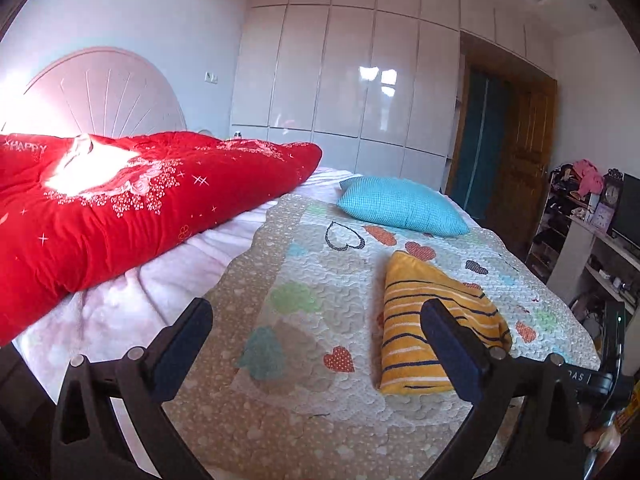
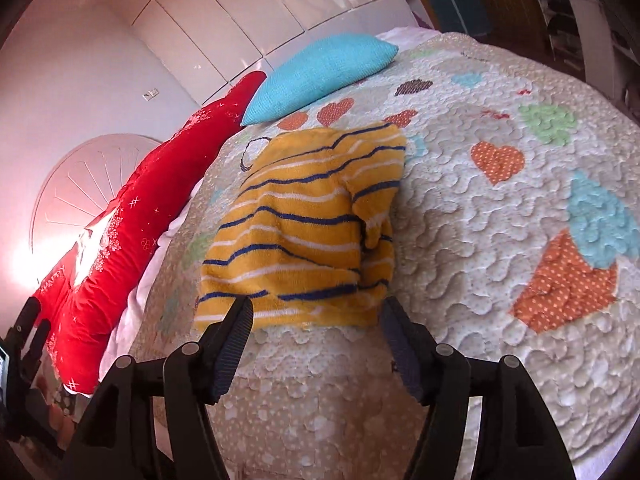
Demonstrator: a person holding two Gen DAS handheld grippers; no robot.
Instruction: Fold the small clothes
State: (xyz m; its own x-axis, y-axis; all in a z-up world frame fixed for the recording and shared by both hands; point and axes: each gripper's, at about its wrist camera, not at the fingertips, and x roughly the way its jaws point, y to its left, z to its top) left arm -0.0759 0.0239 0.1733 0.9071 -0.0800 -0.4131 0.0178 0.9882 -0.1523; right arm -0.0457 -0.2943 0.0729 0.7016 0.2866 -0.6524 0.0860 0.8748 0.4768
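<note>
A small yellow garment with navy and white stripes (image 1: pixel 432 328) lies folded on the quilted bedspread (image 1: pixel 304 276). It also shows in the right wrist view (image 2: pixel 304 224), with a sleeve folded over its right side. My left gripper (image 1: pixel 316 340) is open and empty, above the quilt, with the garment by its right finger. My right gripper (image 2: pixel 316 328) is open and empty, its fingertips at the garment's near hem, one near each corner.
A red duvet (image 1: pixel 120 216) lies bunched on the left of the bed. A turquoise pillow (image 1: pixel 400 204) sits behind the garment. White wardrobes (image 1: pixel 344 80), a wooden door (image 1: pixel 524 160) and cluttered shelves (image 1: pixel 580 216) stand beyond the bed.
</note>
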